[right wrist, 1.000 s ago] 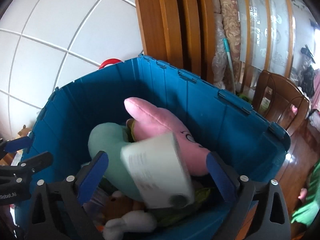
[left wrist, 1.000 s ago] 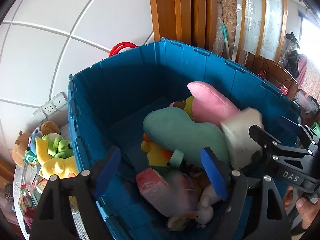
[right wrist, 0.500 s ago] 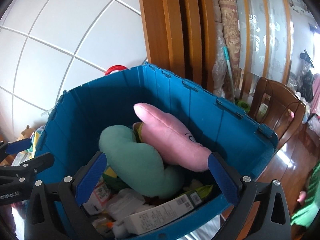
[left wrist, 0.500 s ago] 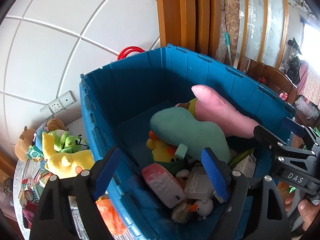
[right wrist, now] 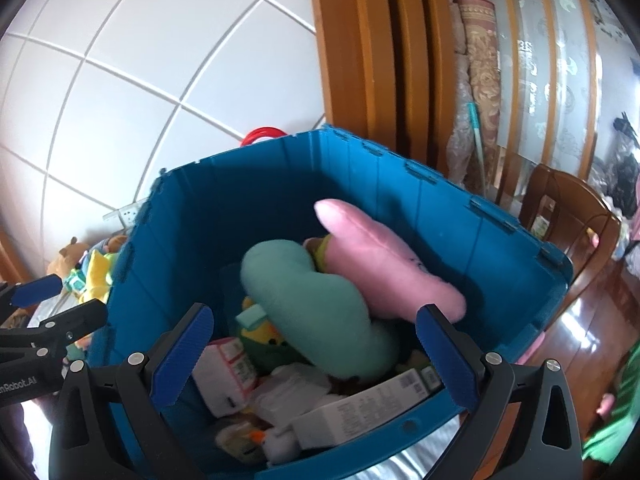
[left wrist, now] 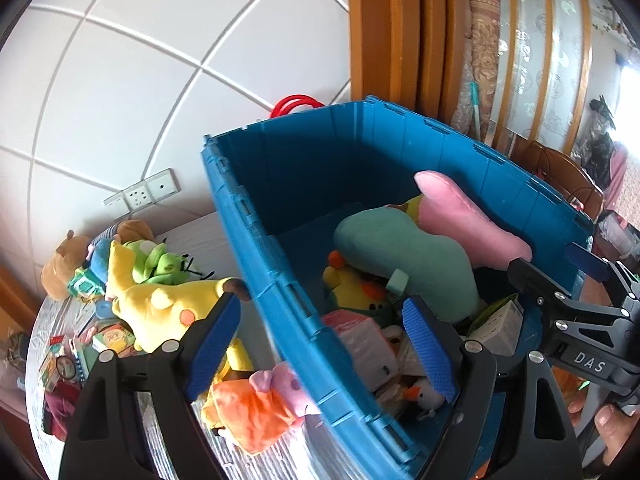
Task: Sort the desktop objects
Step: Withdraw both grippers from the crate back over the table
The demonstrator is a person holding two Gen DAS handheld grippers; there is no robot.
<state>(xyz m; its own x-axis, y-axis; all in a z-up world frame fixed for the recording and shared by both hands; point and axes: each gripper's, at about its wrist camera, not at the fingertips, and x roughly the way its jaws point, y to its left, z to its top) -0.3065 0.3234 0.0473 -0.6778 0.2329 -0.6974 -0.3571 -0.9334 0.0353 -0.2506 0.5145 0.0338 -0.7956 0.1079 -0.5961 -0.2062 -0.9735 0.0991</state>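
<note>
In the left wrist view, the left tongs (left wrist: 326,344) are seen spread wide with nothing between the blue pads, held above the near left wall of the blue crate (left wrist: 280,280). Inside the crate a teal plush (left wrist: 408,256) and a pink plush (left wrist: 468,216) are piled over a yellow duck toy (left wrist: 356,288), small boxes and packets. On the bench (left wrist: 200,240), left of the crate, unsorted things are left: a yellow plush (left wrist: 164,308) and a green plush (left wrist: 160,264) further back, an orange and pink plush (left wrist: 256,404) close to the crate wall, and small cards and boxes at the near left. The right tongs (left wrist: 560,280) are seen at the right edge, a hand (left wrist: 612,440) below them. In the right wrist view, the right tongs (right wrist: 312,352) are likewise held open and empty over the near rim of the crate, with a long white carton (right wrist: 360,412) lying just inside the near wall and the teal and pink plush behind it. The step in hand is judged to be a return for the next item, both tongs being free. The next move would call for the left tongs to be carried left and lowered over one of the plush toys on the bench, then closed on its soft body before it is lifted across the crate wall.
</note>
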